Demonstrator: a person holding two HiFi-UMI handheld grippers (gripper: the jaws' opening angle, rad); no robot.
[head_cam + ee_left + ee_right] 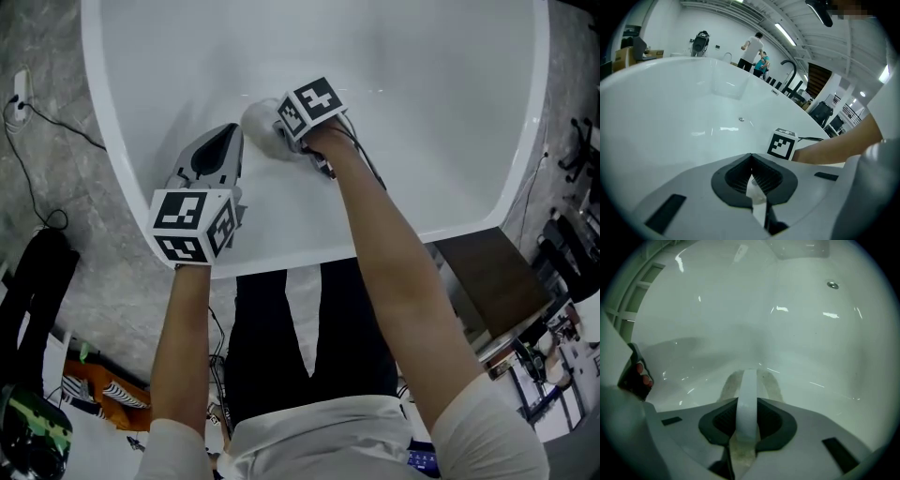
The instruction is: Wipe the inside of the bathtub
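The right gripper point(749, 404) is clamped on the white strap of a pad point(771, 383), which lies against the inner wall of the tub point(811, 333); the strap looks thin, so a hard sideways stroke could pull it loose or let the jaws scrape the enamel; the left gripper point(751, 157), jaws together with only a white sliver I cannot identify between them, hovers near the rim and might knock it; the tub holds just the pad; no water shows.

bathtub point(450, 112) 1 | grippers point(231, 131) point(279, 137) 2 | wiping pad point(255, 120) 1 | people point(751, 47) point(762, 63) 2
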